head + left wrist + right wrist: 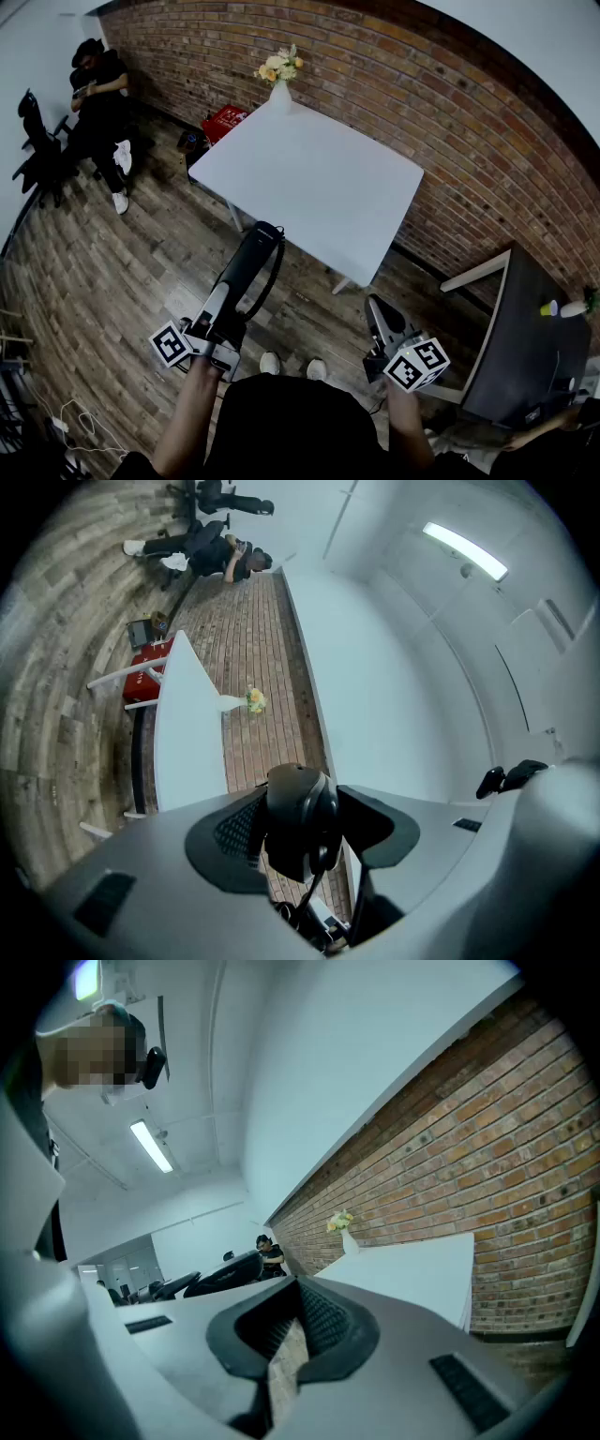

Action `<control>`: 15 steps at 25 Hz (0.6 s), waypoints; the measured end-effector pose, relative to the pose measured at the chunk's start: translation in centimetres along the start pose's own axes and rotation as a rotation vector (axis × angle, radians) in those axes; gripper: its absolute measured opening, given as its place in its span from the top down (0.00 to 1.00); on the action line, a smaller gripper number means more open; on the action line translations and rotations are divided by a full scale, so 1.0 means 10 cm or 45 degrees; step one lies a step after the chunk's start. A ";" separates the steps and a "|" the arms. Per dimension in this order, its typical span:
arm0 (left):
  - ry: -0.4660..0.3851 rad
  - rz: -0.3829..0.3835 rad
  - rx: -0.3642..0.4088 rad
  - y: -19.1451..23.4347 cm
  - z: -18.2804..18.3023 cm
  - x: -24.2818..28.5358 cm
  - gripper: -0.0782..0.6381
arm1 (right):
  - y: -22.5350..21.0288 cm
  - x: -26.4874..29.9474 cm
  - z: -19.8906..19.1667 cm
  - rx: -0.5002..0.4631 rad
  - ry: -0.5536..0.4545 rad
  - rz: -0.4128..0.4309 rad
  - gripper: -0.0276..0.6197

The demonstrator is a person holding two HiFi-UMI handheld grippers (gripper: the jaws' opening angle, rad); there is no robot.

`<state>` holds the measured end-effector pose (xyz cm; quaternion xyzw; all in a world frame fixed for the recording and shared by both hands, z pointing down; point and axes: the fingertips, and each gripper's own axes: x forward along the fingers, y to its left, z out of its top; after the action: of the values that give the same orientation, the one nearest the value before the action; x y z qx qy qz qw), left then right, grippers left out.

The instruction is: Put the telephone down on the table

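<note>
Left gripper view, black rounded telephone (300,799), cord (312,885) dangling, clamped in left tool (305,829), right tool (289,1337) closed.

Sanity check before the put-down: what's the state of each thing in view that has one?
telephone: clamped in the left gripper, in the air, not yet on the table
left gripper: shut on the telephone
right gripper: shut, empty
table: carries the vase at its far corner, no telephone on it
vase: upright, holding flowers
</note>
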<state>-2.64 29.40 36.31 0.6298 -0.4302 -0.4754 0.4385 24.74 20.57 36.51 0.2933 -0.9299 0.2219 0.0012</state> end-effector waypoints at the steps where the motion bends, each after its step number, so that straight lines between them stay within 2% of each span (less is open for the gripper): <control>1: 0.000 0.003 -0.001 0.00 0.00 -0.02 0.56 | 0.02 -0.01 0.00 0.000 0.000 0.001 0.92; 11: 0.002 0.005 -0.012 0.04 0.09 -0.12 0.56 | 0.14 0.03 -0.03 -0.008 -0.007 -0.002 0.92; 15: 0.011 0.001 -0.009 0.05 0.15 -0.15 0.56 | 0.17 0.06 -0.05 0.031 -0.021 -0.009 0.92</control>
<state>-4.47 30.50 36.90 0.6302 -0.4269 -0.4739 0.4428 23.22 21.72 36.32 0.2983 -0.9261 0.2308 -0.0092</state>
